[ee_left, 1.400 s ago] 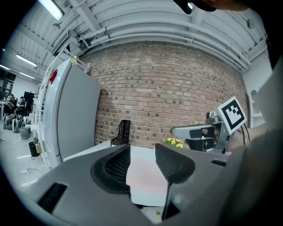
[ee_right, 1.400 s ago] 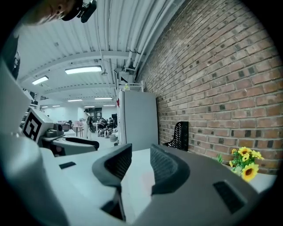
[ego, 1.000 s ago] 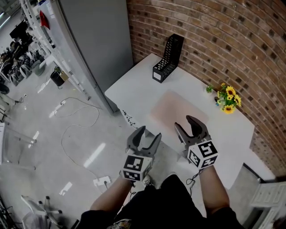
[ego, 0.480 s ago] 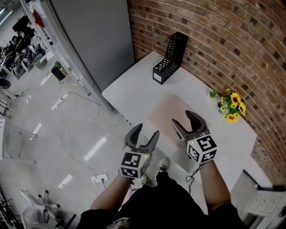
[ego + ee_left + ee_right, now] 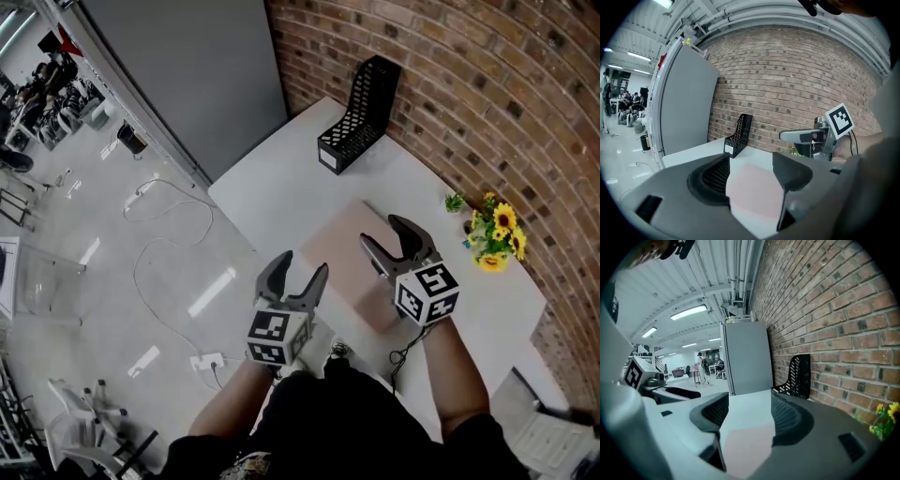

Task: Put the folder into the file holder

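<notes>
presently it's the reach: the left gripper [image 5: 302, 267] and right gripper [image 5: 382, 234], whose jaws have just been opening wide and hold nothing, hover by the pink folder [image 5: 339, 246] lying flat on the table [image 5: 272, 187]. next they probably must pinch its near edge, then carry it to the file holder [image 5: 361, 112].

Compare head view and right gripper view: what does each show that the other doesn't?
Head view only: the floor cable, the person's forearms, and the marker cube on the right gripper.
Right gripper view only: the ceiling lights and pipes.
Both: file holder upright by the brick wall, pink folder flat on the white table, flowers, grey cabinet, the left gripper, and the right gripper's jaws. Both pairs of jaws have just been opening and grip nothing.
</notes>
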`<state>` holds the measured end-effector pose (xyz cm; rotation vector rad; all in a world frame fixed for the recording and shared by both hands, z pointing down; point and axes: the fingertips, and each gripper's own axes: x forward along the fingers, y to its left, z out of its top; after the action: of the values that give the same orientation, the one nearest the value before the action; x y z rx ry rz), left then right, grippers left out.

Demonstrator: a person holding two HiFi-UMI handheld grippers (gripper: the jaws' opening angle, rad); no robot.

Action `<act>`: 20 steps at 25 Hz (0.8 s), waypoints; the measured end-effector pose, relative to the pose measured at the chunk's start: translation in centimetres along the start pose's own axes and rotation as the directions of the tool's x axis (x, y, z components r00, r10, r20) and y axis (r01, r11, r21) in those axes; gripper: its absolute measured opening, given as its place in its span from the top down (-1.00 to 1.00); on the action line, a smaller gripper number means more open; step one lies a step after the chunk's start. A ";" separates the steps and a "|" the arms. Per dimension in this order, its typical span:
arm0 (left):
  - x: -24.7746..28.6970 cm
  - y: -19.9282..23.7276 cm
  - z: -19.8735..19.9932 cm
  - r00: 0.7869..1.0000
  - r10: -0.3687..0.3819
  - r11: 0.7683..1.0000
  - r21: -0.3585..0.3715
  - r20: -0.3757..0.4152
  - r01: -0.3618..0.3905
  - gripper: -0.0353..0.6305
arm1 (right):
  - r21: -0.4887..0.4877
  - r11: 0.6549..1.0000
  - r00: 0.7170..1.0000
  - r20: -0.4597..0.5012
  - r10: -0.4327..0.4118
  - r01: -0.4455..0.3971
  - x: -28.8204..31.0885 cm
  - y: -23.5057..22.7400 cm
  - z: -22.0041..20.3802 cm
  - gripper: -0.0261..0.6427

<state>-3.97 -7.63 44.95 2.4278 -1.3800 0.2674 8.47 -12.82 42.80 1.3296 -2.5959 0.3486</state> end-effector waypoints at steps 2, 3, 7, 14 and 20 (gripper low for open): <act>0.6 0.1 -0.2 1.000 0.027 1.000 -0.007 0.004 -0.027 0.08 | 0.008 1.000 1.000 -0.001 0.017 -0.017 0.4 -1.0 -0.1 0.06; 0.8 0.1 -0.3 0.999 0.037 0.999 -0.010 0.006 -0.037 0.08 | 0.013 1.000 1.000 -0.003 0.023 -0.023 0.6 -1.4 -0.2 0.06; 1.7 0.4 -0.9 0.998 0.064 0.998 -0.030 -0.003 -0.064 0.08 | 0.022 0.999 0.999 -0.021 0.043 -0.042 1.4 -2.4 -0.9 0.06; 2.8 1.5 -3.2 0.995 0.092 0.991 -0.099 -0.046 -0.096 0.08 | 0.020 0.998 0.996 -0.071 0.062 -0.060 3.2 -3.4 -2.5 0.05; 4.3 3.0 -5.5 0.992 0.094 0.983 -0.149 -0.082 -0.106 0.06 | 0.007 0.998 0.990 -0.130 0.062 -0.061 5.4 -4.0 -4.2 0.03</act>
<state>-4.34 -10.40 52.04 2.2061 -1.4368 0.2627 8.96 -17.92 48.80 1.1876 -2.5331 0.4345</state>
